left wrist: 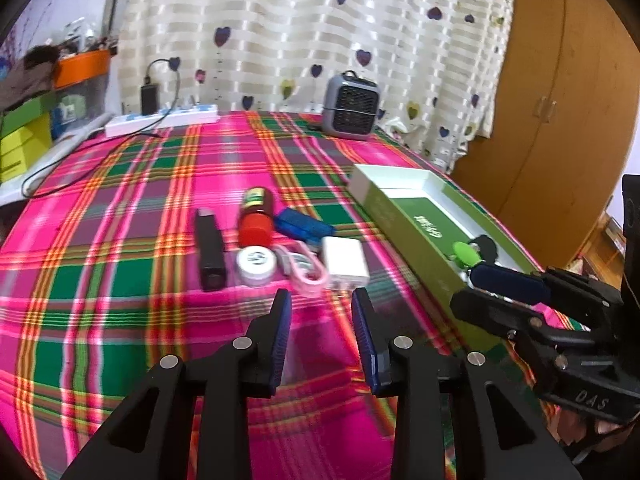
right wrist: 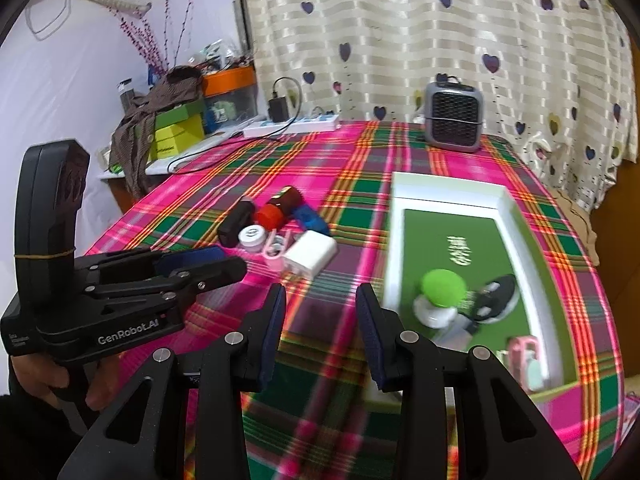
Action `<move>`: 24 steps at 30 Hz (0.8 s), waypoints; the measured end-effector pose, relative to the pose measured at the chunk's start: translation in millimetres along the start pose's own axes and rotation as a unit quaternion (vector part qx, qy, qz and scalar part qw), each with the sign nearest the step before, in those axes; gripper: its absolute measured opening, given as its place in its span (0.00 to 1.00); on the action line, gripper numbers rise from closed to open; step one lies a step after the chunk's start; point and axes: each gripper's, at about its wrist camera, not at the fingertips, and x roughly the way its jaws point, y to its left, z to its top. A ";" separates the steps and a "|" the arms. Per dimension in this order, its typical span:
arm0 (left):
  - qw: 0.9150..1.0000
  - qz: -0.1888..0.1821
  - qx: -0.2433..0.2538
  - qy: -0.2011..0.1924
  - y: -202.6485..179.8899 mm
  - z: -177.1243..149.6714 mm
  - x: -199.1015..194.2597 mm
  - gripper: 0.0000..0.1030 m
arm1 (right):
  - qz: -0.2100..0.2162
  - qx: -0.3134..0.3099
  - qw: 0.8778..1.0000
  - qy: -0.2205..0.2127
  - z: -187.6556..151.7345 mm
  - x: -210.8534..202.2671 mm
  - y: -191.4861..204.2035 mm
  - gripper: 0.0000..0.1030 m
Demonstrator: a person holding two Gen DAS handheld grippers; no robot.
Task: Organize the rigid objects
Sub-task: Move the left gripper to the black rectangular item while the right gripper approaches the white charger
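Plaid tablecloth (left wrist: 120, 240), heart-print curtain (left wrist: 320, 32), power strip (left wrist: 160, 119), small heater (left wrist: 351, 106)

We see ahead: heart-print curtain (left wrist: 320, 32) | right: wooden wardrobe (left wrist: 560, 100) | left: pale wall (right wrist: 100, 60) | below: plaid tablecloth (left wrist: 120, 240)

The left gripper (right wrist: 224, 266) body reads "GenRobot.AI"; the right gripper (left wrist: 500, 292), "DAS".
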 end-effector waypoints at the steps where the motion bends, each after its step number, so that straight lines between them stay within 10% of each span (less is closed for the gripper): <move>1: 1.000 0.005 -0.002 0.000 3.4 0.6 0.1 0.30 | 0.001 -0.002 1.000 0.003 1.4 4.1 3.2 0.36; 24: 0.995 0.089 -0.033 0.034 55.5 36.0 42.4 0.33 | -0.003 -0.002 0.999 0.039 18.6 52.3 21.6 0.36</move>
